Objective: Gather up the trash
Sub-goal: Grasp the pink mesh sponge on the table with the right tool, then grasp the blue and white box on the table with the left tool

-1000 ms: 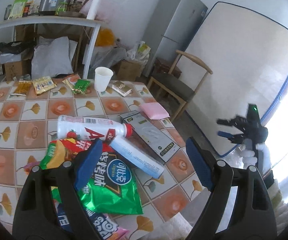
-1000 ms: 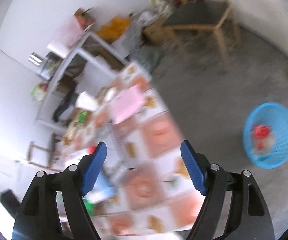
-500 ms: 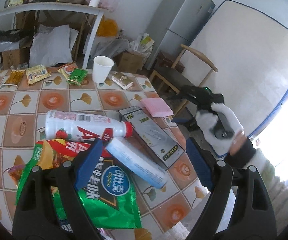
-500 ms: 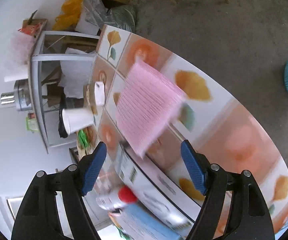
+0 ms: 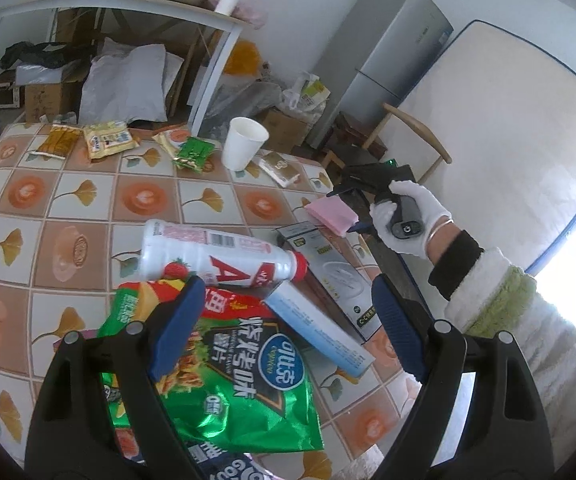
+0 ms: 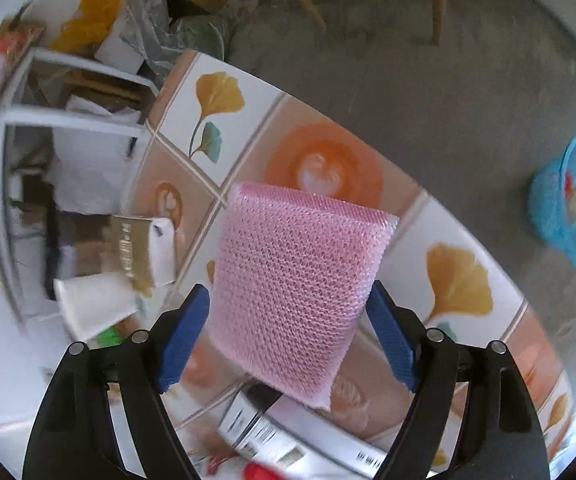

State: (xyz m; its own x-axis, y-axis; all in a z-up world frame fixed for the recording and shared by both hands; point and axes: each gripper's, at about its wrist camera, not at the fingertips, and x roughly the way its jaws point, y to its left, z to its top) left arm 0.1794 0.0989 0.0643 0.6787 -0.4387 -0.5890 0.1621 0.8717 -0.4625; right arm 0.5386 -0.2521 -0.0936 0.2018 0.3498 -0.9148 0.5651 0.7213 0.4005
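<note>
So, the right tongs (image 6: 288, 340) are pointed steeply down over a pink mesh sponge (image 6: 296, 280) that is lying flat on the tiled surface (image 6: 440, 240), near its edge. The sponge is framed between the two blue pads, and the jaws are opening right now; whether the pads are touching its sides can't be told for sure, but nothing looks squeezed. Off on the concrete floor, well apart from the surface, a blue basket (image 6: 548, 216) is seen with some red and pale scraps inside.

From the left wrist view, the left tongs (image 5: 284, 336) are held wide open above a pile of trash, with nothing gripped. Under them a green snack bag (image 5: 248, 392) is spread out, a long light blue box (image 5: 320, 332) is laid across it, and a white bottle with a red cap (image 5: 216, 252) is lying on its side just beyond. A grey flat box (image 5: 328, 272) is set beside those, and the same pink sponge (image 5: 330, 214) is spotted past it, with a white-gloved hand (image 5: 412, 216) wrapped around the other tool's handle right next to it. Farther back, a white paper cup (image 5: 244, 144) is standing upright among small snack packets (image 5: 108, 140).
</note>
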